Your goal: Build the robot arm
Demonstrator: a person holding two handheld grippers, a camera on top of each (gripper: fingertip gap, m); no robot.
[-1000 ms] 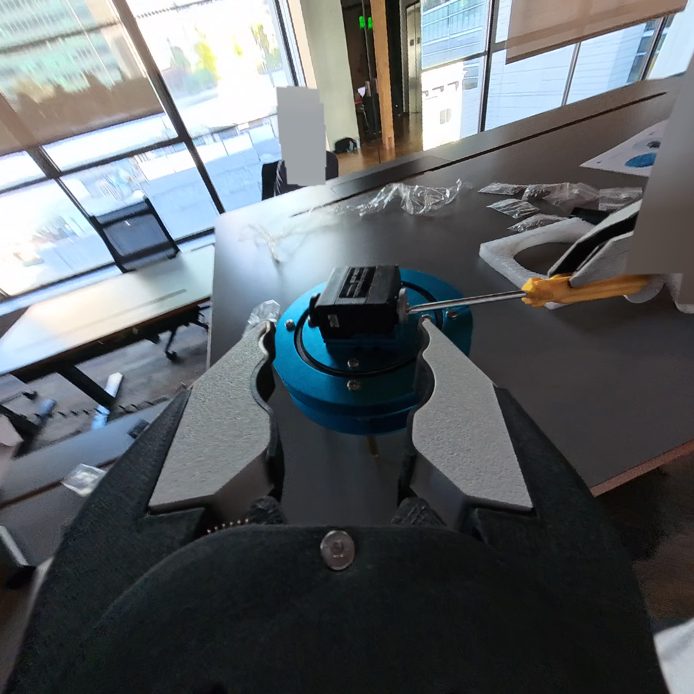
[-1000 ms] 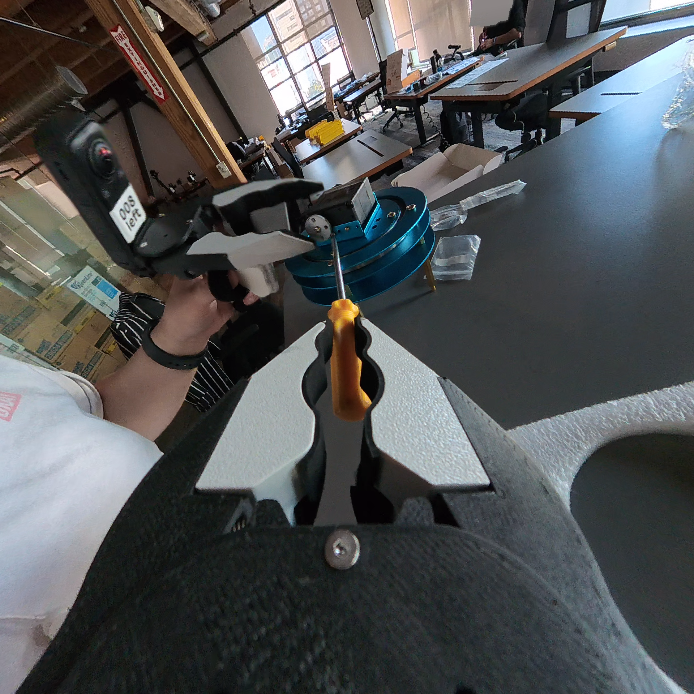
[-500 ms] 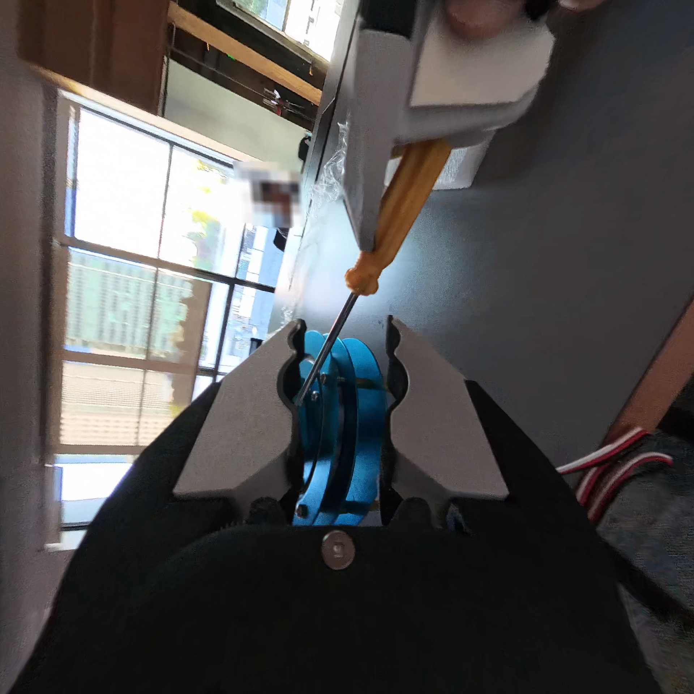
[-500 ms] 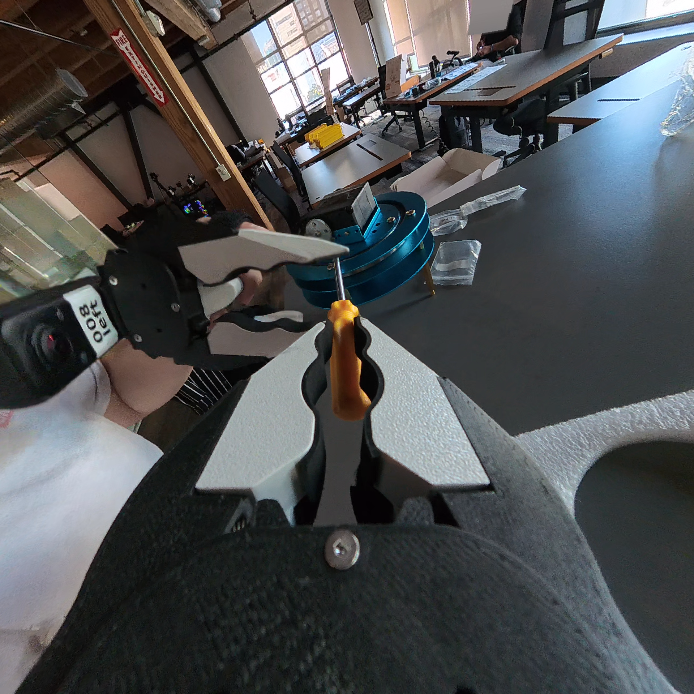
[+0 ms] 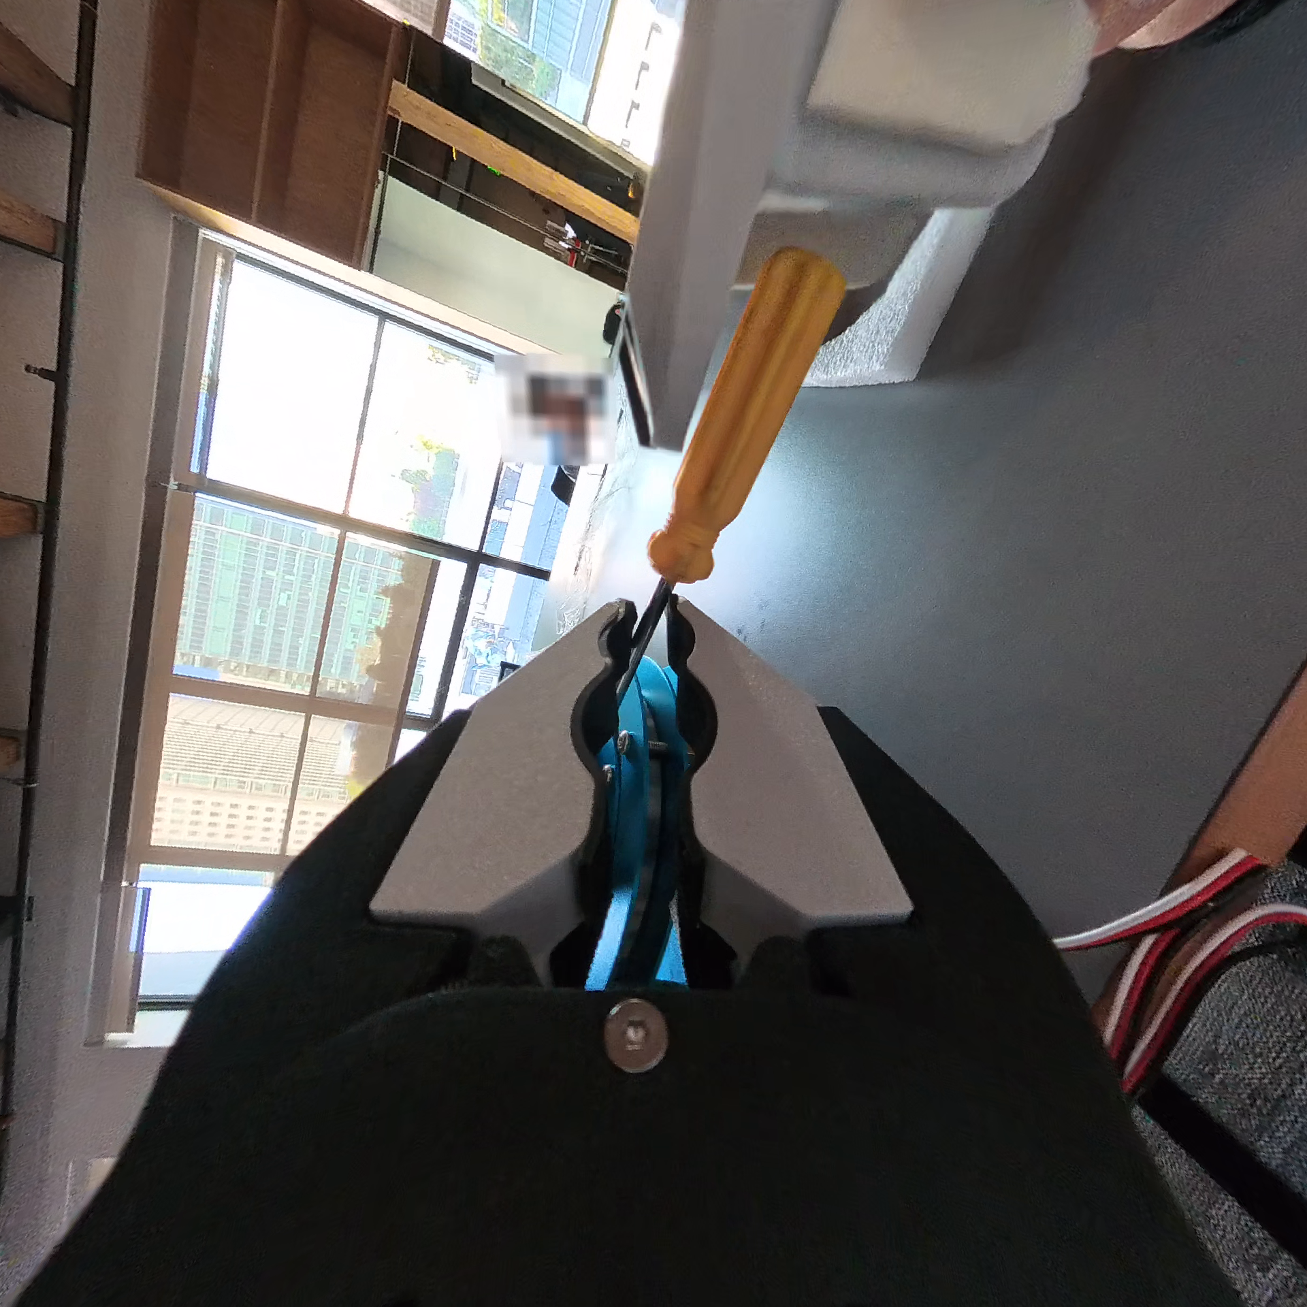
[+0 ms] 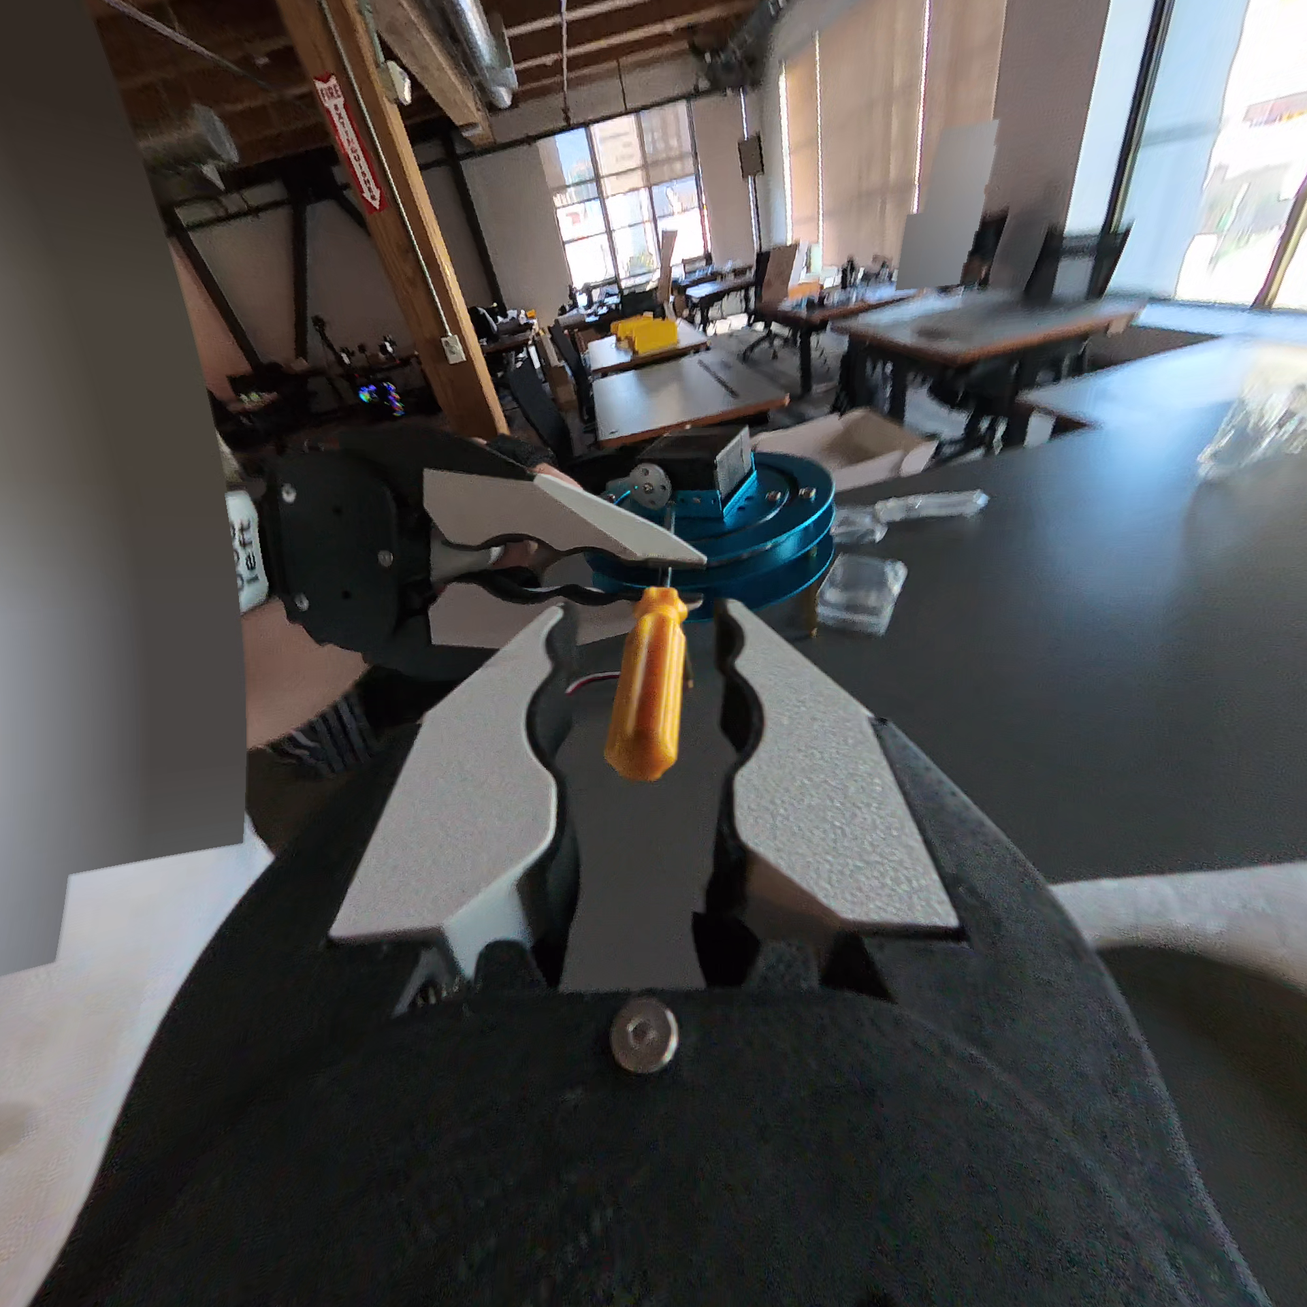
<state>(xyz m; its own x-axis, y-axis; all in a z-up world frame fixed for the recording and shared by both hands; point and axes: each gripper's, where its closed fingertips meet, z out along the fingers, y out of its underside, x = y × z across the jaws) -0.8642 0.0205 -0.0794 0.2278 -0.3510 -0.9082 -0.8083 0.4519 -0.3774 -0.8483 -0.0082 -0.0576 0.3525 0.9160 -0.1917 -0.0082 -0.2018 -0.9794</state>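
Observation:
An orange-handled screwdriver (image 6: 645, 700) hangs in the air between my two grippers. My left gripper (image 5: 649, 612), rolled onto its side, is shut on the screwdriver's thin metal shaft just below the handle (image 5: 742, 424). It also shows in the right wrist view (image 6: 689, 580), pinching the shaft. My right gripper (image 6: 640, 615) is open; the handle lies between its fingers without touching them. Behind stands a blue round turntable (image 6: 764, 537) with a black servo block (image 6: 696, 460) on top; it shows edge-on between my left fingers (image 5: 636, 813).
The dark table (image 6: 1061, 636) carries small clear plastic bags (image 6: 859, 590), a white foam piece with a round hole (image 6: 1202, 912) and an open white box (image 6: 849, 445). Red and white wires (image 5: 1167, 969) hang past the table's edge (image 5: 1266, 778). Across from one pair of fingers to the other is roughly 4 cm.
My left gripper rolled sideways and shut on the screwdriver's shaft. My right gripper opened and let go of the handle, drawing back a little.

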